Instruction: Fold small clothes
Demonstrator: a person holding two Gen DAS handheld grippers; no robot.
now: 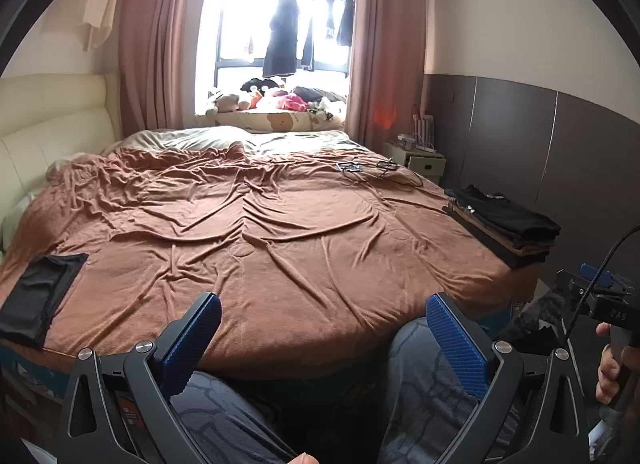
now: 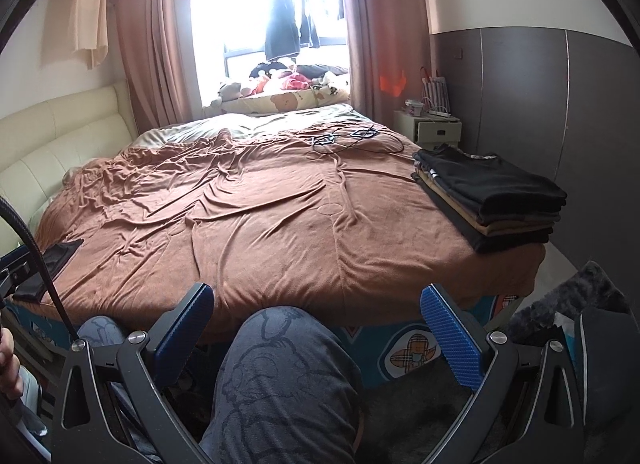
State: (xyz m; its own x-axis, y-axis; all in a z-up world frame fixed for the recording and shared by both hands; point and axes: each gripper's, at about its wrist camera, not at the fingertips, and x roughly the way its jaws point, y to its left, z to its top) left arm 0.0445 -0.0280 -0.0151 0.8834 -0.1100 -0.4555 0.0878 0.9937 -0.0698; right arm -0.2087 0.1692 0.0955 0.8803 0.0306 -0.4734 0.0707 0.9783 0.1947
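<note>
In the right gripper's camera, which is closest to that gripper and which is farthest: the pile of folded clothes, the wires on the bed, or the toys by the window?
From the right gripper:
1. Folded clothes, on the bed's right edge.
2. Wires, farther up the bed, right of middle.
3. Toys, on the window ledge past the bed.

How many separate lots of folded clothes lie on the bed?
2: a stack of folded clothes at the bed's right edge, and a single black folded garment at its near left corner. Others may lie out of view.

"DAS" on right claw (image 1: 618, 314) body
</note>
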